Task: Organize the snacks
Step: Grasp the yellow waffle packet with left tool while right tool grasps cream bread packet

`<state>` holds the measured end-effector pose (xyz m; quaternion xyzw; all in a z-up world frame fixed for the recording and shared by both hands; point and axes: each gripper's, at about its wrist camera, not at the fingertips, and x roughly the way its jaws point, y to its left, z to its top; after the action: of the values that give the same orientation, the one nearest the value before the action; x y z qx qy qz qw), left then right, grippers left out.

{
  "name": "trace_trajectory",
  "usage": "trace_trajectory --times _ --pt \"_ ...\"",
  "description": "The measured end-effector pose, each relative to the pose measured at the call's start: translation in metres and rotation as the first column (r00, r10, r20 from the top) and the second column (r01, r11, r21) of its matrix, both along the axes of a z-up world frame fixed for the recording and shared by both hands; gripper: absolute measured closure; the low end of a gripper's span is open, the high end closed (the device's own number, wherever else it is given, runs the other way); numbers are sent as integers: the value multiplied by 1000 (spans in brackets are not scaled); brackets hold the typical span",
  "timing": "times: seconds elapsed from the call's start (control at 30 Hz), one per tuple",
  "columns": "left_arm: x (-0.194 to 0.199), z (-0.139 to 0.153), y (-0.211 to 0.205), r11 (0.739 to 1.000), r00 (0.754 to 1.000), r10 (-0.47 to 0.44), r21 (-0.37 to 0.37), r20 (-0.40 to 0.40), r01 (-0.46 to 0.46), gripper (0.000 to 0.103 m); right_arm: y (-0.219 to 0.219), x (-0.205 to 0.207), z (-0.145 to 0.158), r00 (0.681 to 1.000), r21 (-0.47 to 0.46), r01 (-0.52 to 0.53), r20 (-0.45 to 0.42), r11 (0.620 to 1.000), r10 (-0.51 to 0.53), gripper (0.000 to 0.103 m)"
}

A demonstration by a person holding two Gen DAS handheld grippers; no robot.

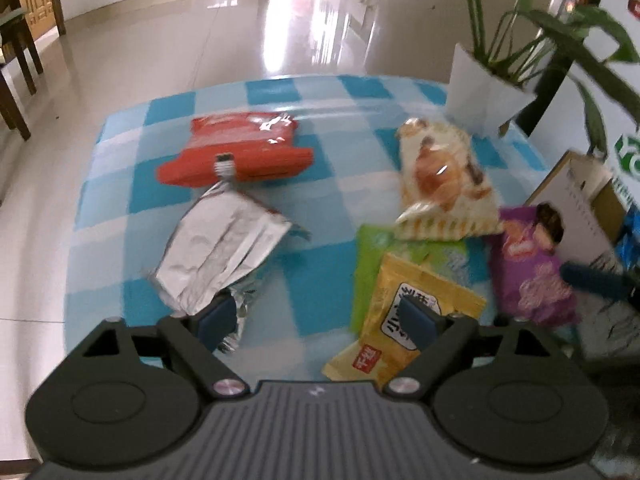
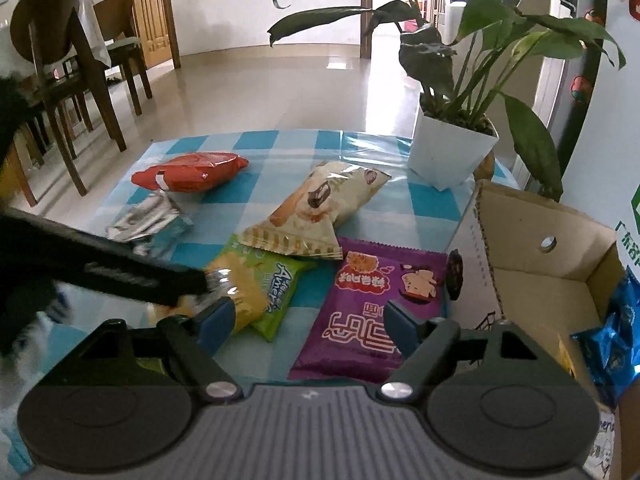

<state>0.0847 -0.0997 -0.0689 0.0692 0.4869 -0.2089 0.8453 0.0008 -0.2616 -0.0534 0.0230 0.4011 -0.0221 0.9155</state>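
Snacks overlapped near the table's (image 2: 280, 144) right edge; the right gripper (image 2: 310, 322) and left gripper (image 1: 318, 320) hung open, empty, so closing on the purple packet (image 2: 372, 312) risked snagging its neighbours.

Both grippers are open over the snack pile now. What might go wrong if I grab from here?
1. The cream croissant packet overlaps the green snack packet; lifting the green one may drag it along.
2. The left gripper hangs near both the crumpled silver foil wrapper and the yellow packet, so it could catch the wrong one.
3. The right gripper is beside the purple packet, close to the cardboard box.
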Motion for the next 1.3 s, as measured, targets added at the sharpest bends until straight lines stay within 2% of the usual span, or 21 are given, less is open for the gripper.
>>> trace_trajectory --times 0.23,0.43,0.53,0.6,0.73,0.9,0.97,1.3 --pt "-7 -1 30 999 1000 -8 42 -1 8 17 0 10 -7 999 -18 51 -17 999 -51 17" --pt "-7 9 47 999 1000 -14 -44 -10 14 18 1 25 2 996 58 87 19 995 -88 17" --pt "-10 15 48 995 999 -44 -92 -13 43 18 3 37 6 993 102 111 24 989 -114 17" --pt "-13 18 45 992 997 -75 -104 -5 74 18 5 45 7 992 96 117 27 988 -120 17" --pt "-21 21 38 985 989 -146 -84 29 148 18 9 62 8 991 89 128 35 988 -132 17" --pt "-24 16 31 978 982 -189 -91 2 188 18 7 86 7 991 44 130 40 991 -131 17" --pt "-26 13 26 974 978 -209 -85 -4 208 18 1 94 3 990 66 138 25 988 -140 17" --pt "-29 -4 -1 971 971 -238 -10 -13 238 18 -11 117 -16 988 79 156 -26 985 -155 20"
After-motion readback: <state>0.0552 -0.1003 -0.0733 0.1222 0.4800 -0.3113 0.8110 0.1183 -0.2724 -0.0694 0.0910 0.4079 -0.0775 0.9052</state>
